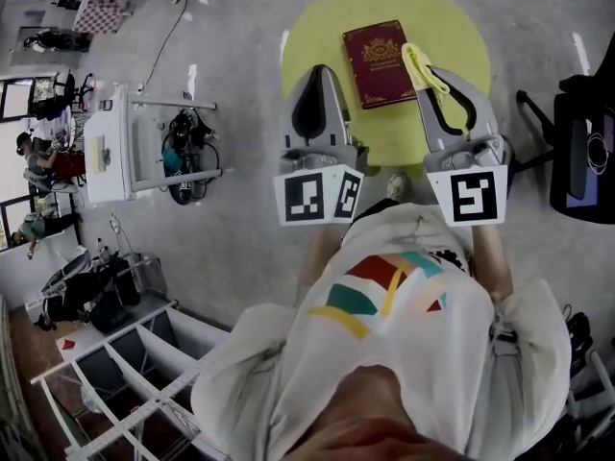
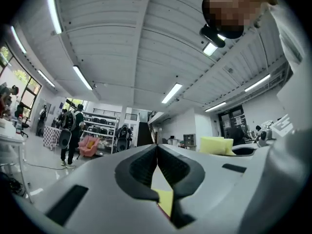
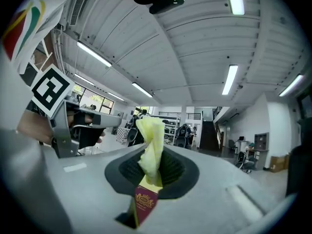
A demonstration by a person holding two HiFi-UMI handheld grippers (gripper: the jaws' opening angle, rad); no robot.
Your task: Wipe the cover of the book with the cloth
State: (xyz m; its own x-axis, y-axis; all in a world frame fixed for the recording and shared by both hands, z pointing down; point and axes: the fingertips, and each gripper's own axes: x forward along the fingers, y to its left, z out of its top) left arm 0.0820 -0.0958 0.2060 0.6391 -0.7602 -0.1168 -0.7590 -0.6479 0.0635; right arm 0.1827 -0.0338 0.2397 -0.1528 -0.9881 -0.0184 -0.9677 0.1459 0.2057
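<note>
Cloth (image 3: 151,143) clamped in right gripper (image 3: 156,155), seemingly above book (image 1: 381,63).

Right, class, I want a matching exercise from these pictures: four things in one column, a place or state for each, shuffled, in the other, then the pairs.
1. dark red book with a gold emblem
2. crumpled yellow cloth
3. left gripper
4. round yellow table

A. jaws shut, holding nothing
B. bears the book
C. lies flat on the table
D. pinched in the right gripper

Pairs: 1-C, 2-D, 3-A, 4-B.
</note>
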